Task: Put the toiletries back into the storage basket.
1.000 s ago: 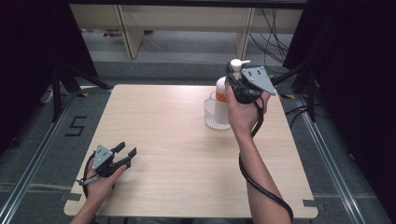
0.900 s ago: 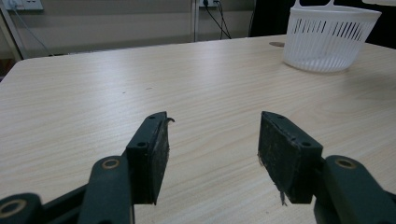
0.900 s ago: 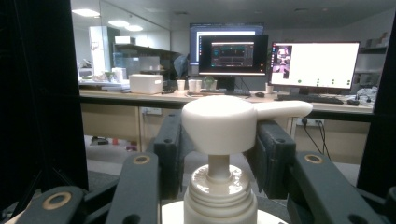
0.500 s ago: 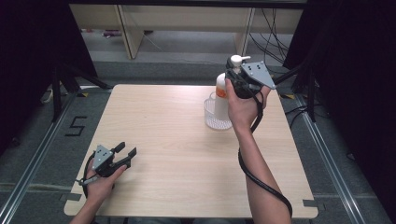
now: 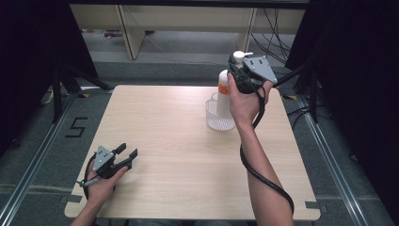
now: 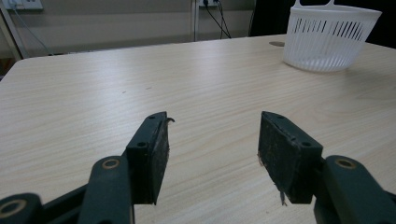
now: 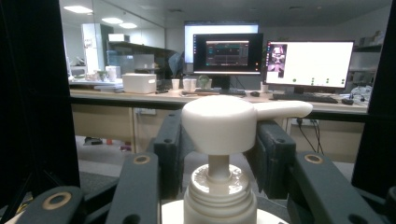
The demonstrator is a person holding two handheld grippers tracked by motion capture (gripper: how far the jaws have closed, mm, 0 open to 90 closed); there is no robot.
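Above the table's far right part, the right gripper has its jaws clamped on a pump bottle, held upright over a white basket. Hand and gripper body hide most of the bottle in the high view; whether its base touches the basket can't be told. The right gripper view cuts the bottle body off at the bottom: smooth white pump head, spout pointing right, ribbed collar below. Orange patch on the bottle, print unreadable. Basket: slotted plastic, round, tapered. Left gripper rests near the front left corner of the pale wood-grain table, jaws apart, nothing between; worn, frayed pads.
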